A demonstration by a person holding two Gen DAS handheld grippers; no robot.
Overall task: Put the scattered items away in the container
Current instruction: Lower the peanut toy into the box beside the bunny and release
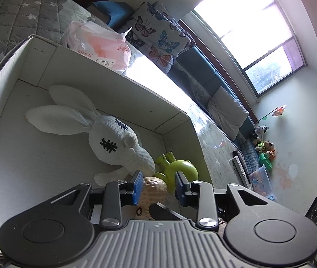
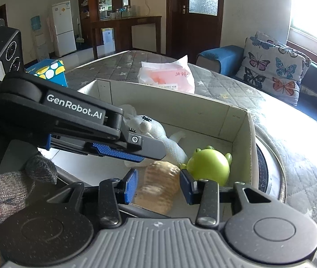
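Note:
A white cardboard box (image 1: 104, 82) (image 2: 205, 111) stands on the quilted bed. Inside lie a white plush rabbit (image 1: 111, 140) (image 2: 158, 131), a green frog toy (image 1: 178, 169) (image 2: 209, 164) and a tan ridged toy (image 1: 155, 192) (image 2: 160, 185). My left gripper (image 1: 158, 188) is open over the box with the tan toy between its blue pads, apart from them; it also shows in the right wrist view (image 2: 136, 151). My right gripper (image 2: 158, 187) is open above the tan toy, its pads clear of it.
A pink plastic bag (image 1: 100, 47) (image 2: 169, 76) lies on the bed behind the box. A butterfly cushion (image 1: 158, 35) (image 2: 274, 67) leans on the blue sofa. A blue patterned box (image 2: 49, 70) sits left. A round dark-rimmed object (image 2: 267, 167) lies right of the box.

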